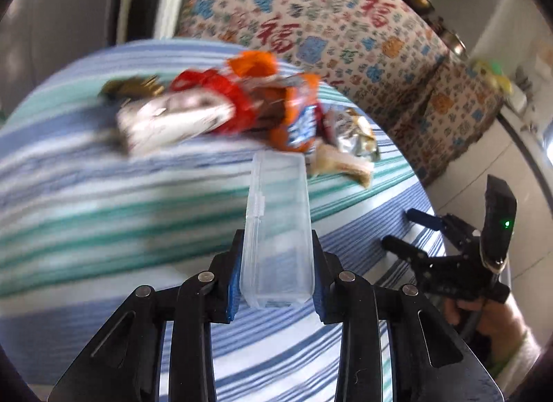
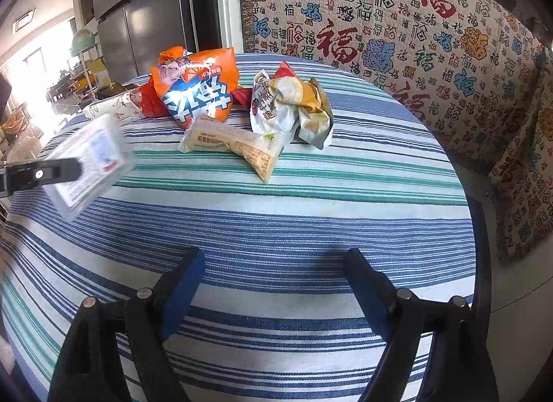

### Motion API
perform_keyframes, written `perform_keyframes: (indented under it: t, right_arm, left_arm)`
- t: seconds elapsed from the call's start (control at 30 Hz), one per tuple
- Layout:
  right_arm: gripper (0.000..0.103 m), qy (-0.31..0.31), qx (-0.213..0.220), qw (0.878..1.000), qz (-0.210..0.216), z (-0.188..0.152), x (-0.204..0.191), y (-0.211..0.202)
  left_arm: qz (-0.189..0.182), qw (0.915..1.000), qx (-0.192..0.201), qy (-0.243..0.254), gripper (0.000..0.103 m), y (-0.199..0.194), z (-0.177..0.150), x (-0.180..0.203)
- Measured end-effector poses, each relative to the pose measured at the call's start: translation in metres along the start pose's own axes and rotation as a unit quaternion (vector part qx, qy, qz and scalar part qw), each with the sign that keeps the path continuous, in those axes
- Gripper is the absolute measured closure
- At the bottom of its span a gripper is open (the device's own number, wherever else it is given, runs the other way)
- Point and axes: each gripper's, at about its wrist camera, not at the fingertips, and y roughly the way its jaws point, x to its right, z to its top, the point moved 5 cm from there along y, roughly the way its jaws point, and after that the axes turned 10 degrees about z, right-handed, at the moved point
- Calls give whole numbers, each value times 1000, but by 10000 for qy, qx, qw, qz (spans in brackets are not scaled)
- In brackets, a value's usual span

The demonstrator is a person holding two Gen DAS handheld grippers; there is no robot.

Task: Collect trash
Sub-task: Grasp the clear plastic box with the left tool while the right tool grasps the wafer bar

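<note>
The left gripper (image 1: 276, 270) was clamped on a clear plastic box (image 1: 276, 229), its blue pads (image 1: 234, 274) pressed against the box's two long sides, and the box was held clear above the striped tablecloth (image 1: 86, 215). The right gripper (image 2: 273, 284) hung over the near part of the cloth with its jaws spread wide and nothing between them. A hand (image 1: 484, 319) gripped its handle at the table's edge.

Farther across the table, the trash lay in a loose heap: a cream wrapper (image 2: 235, 143) nearest, a crumpled white-and-yellow bag (image 2: 293, 108) just behind it, and an orange packet (image 2: 200, 87) to the left, touching red wrappers (image 2: 152, 101). Behind the table stood a seat draped in a patterned cover (image 2: 414, 39).
</note>
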Motion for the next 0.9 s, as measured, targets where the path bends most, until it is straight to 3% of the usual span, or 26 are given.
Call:
perform_keyframes:
  t: [0.07, 0.17, 0.27, 0.4, 0.53, 0.67, 0.73, 0.8, 0.9]
  right_arm:
    - [18, -5, -7, 10000, 1, 2, 0, 1]
    - [18, -23, -31, 10000, 32, 5, -1, 4]
    - [18, -103, -128, 9998, 117, 10, 0, 5]
    - [19, -31, 123, 9995, 288, 34, 5, 1]
    - [19, -144, 470, 9982, 330, 67, 1, 3]
    - [19, -405, 378, 9973, 480, 86, -10, 28]
    - [28, -366, 64, 9976, 592, 83, -11, 46]
    - [40, -255, -159, 9947, 986, 77, -17, 51]
    - [40, -368, -442, 9855, 1594, 64, -43, 44]
  left_arm:
    - [77, 9997, 49, -239, 42, -4, -2, -20]
    - [545, 9978, 159, -330, 29, -9, 0, -39]
    - [599, 9981, 103, -91, 11, -5, -3, -35]
    - [592, 9966, 64, 577, 6, 4, -14, -10]
    - [1184, 9846, 85, 1282, 4, 16, -18, 11]
    - [1580, 9809, 109, 1129, 7, 22, -10, 1]
    - [1694, 9813, 152, 906, 9, 21, -5, -10]
    - [1791, 9808, 163, 751, 10, 20, -3, -21]
    - [1865, 9803, 183, 629, 10, 19, -1, -31]
